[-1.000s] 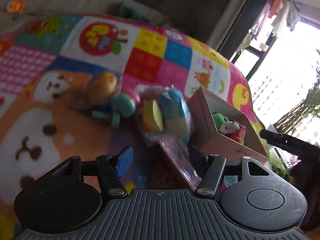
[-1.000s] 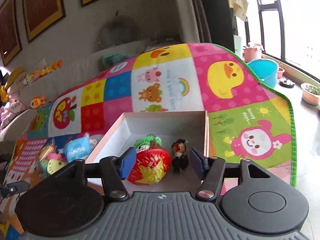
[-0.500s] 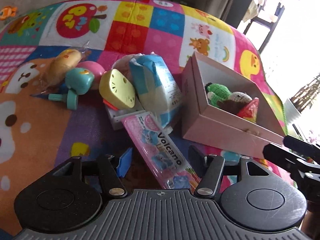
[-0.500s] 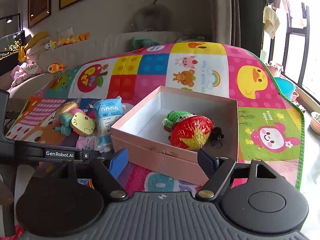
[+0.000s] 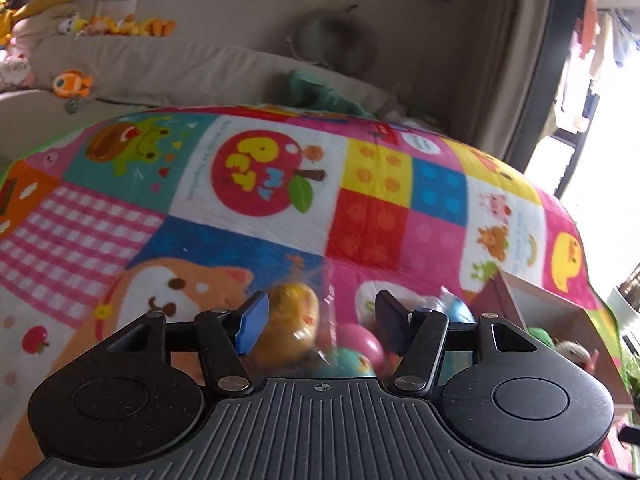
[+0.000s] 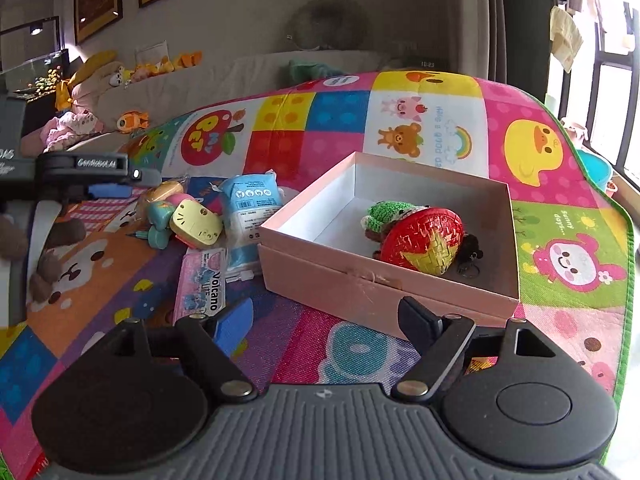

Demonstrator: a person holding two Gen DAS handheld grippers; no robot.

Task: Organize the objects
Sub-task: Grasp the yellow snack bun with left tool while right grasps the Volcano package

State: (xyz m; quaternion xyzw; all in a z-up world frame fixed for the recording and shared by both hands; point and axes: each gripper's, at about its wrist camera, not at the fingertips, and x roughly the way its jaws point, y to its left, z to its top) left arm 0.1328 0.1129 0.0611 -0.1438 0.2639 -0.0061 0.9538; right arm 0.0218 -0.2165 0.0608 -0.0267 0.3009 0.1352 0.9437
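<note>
My left gripper point(image 5: 320, 324) stands open at the left end of the toy pile. A yellow-brown wrapped toy point(image 5: 288, 320) lies between its fingers, close to the blue pad and clear of the black one. A pink ball point(image 5: 356, 344) and a teal toy point(image 5: 352, 364) sit just behind. My right gripper point(image 6: 326, 320) hovers before the pink box point(image 6: 360, 284), its jaws opening with nothing between them. In the box lie a red woven strawberry point(image 6: 424, 240), a green crochet toy point(image 6: 384, 212) and a dark keychain point(image 6: 472, 248).
Left of the box lie a yellow cat-face toy point(image 6: 196, 226), a blue tissue pack point(image 6: 250, 208) and a pink Volcano pack point(image 6: 204, 284) on the patchwork mat point(image 6: 440, 128). A sofa point(image 6: 224, 76) with plush toys runs along the back. Windows are at the right.
My left gripper swung forward and left over the pile, and the yellow-brown toy now lies between its fingers. My right gripper drew back from the box and widened, leaving the strawberry inside.
</note>
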